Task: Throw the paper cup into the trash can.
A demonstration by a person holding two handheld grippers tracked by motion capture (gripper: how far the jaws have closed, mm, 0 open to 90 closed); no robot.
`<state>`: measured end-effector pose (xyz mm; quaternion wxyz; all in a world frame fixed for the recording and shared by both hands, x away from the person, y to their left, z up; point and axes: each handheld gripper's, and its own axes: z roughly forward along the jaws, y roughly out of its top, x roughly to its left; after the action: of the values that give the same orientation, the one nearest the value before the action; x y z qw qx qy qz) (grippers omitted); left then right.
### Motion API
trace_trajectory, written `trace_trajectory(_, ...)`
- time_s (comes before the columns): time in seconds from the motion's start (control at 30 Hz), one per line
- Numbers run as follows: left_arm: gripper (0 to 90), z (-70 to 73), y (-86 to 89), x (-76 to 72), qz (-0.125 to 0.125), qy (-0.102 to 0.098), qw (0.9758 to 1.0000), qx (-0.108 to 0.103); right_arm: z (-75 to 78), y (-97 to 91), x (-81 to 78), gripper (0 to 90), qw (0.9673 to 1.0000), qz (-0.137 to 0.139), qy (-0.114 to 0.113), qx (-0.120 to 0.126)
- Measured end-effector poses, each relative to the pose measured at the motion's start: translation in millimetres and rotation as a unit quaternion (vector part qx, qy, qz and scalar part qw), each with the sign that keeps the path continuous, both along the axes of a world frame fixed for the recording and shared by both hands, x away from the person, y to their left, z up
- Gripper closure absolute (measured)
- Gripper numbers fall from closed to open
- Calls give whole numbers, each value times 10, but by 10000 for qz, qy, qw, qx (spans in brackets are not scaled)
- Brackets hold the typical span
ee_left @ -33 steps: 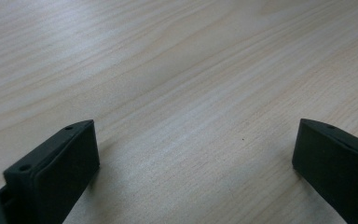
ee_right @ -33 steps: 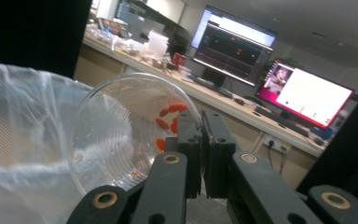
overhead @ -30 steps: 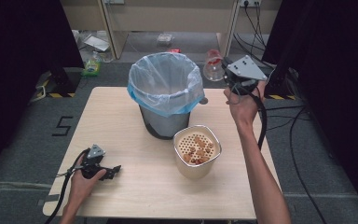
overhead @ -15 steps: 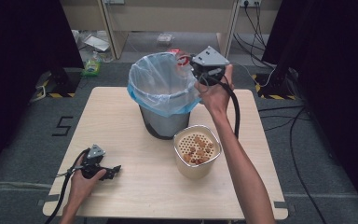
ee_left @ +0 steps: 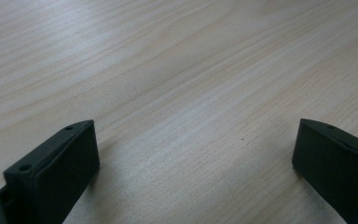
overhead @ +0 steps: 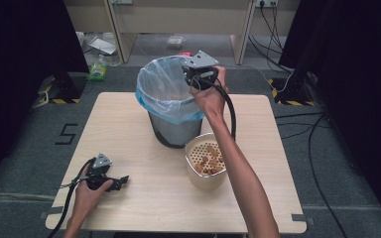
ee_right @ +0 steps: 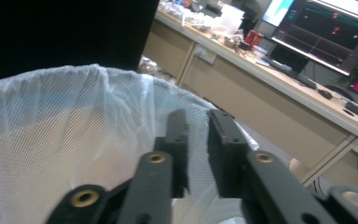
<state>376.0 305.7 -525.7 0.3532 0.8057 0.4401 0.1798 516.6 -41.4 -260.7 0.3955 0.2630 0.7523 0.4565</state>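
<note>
A dark bin lined with a pale blue-white plastic bag [overhead: 167,96] stands at the back middle of the wooden table [overhead: 129,129]. A person's hand holds my right gripper [overhead: 191,74] above the bin's right rim. In the right gripper view, my right gripper [ee_right: 198,122] has its jaws close together with only a thin slit, nothing between them, and the bag's mesh-like liner [ee_right: 65,121] behind. My left gripper [overhead: 123,180] rests on the table at the front left, held by the other hand. Its jaws stand wide apart over bare wood, my left gripper [ee_left: 196,154] holding nothing.
A cream perforated container [overhead: 207,159] with brownish pieces inside stands just in front of the bin, under the right forearm. Cables [overhead: 297,114] and clutter lie on the floor beyond the table. A desk with monitors [ee_right: 335,42] is behind.
The right hand has carried its gripper leftward, from beyond the table's back right corner to above the bin's rim. The left gripper has stayed still.
</note>
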Motion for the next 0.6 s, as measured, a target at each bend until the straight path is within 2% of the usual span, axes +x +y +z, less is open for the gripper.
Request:
trace_trajectory(0.1, 0, 1, 0, -4, -24, 9, 10000, -4, 26, -17, -12, 725, 10000, 27, 30, 46)
trace_trajectory(0.17, 0, 1, 0, -6, -24, 10, 10000, -5, 78, -104, -51, 685, 9999, -11, 43, 158)
trace_trajectory(0.27, 0, 1, 0, -6, -23, 10, 10000, -5, 100, -185, -85, 646, 9998, -66, 60, 182)
trace_trajectory(0.4, 0, 1, 0, -6, -23, 9, 10000, -5, 114, -412, -190, 586, 9993, -192, 148, 291)
trace_trajectory(0.6, 0, 1, 0, -7, -21, 8, 10000, -6, 22, -804, -349, 486, 9975, -463, 374, 392)
